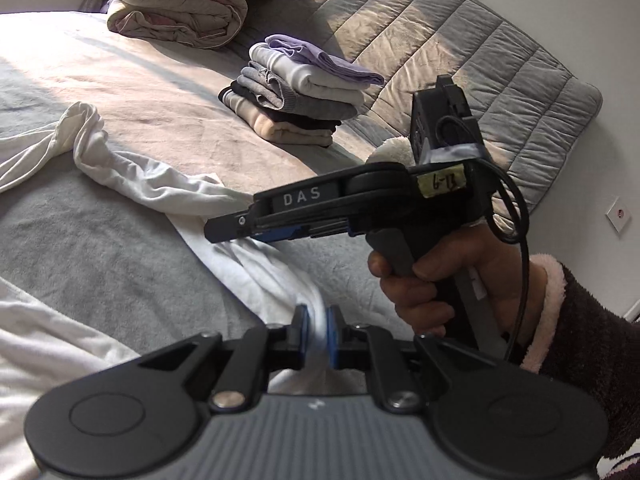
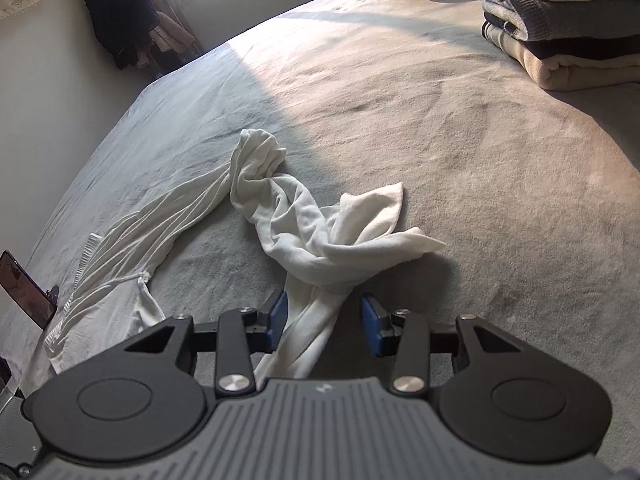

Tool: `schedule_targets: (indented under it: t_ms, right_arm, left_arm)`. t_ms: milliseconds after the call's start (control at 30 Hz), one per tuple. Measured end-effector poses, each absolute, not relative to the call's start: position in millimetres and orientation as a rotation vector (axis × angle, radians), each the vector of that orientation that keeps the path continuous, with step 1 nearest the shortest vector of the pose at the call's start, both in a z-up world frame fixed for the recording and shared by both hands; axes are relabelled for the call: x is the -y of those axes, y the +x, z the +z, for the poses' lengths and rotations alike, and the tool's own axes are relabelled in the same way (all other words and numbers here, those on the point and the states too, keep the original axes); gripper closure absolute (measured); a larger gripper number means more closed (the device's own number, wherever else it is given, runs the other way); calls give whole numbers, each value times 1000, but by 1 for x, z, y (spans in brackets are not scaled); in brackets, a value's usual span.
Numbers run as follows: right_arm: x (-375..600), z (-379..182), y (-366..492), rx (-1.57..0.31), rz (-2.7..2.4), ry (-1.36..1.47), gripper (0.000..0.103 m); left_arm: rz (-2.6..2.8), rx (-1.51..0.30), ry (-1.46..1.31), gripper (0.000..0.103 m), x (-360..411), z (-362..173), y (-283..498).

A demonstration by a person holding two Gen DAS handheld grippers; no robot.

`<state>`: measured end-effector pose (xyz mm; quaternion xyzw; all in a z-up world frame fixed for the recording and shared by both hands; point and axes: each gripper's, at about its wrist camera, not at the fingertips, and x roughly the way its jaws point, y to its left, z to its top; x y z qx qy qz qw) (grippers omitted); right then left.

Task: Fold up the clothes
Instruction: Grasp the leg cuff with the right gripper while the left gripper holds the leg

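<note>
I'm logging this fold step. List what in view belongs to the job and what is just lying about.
In the job:
white garment, twisted on the bed
left gripper, shut on the garment
right gripper, jaws open around a strand
stack of folded clothes

Lying about:
rolled quilt
grey quilted pad
phone
dark clothes hanging by the window

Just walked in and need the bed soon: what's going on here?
A person is folding laundry with two handheld grippers. The left gripper is clamped on a twisted white garment on the bed. The right gripper straddles the same cloth, pads not pressing. A folded stack already sits farther back.
</note>
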<state>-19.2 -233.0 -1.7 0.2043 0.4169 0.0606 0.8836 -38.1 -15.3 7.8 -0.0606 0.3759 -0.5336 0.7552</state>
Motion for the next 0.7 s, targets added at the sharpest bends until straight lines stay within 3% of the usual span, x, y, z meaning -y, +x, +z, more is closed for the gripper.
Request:
schedule_targets:
  t_ms: [33,67,400,467,700]
  right_arm:
    - [230,-4,-20,-877,133,421,93]
    - [229,-5,-21,-877,132,429,95]
    - [260,33,-72,-677,-26,492,96]
    - [262,40,-85,-633,-79,456,96]
    - [261,56,-125,-531,-206,314,96]
  left_arm:
    - [-1168,-812,-132,93,13,10,-38]
    - [-1168,-804,-131,93,12,12,-39]
    - [-1077,-772,-222,93,3,15,-27]
    - [-1058,-772,-234,97,6,14,-25]
    - [-1035,-782,-212,97,20,11,-27]
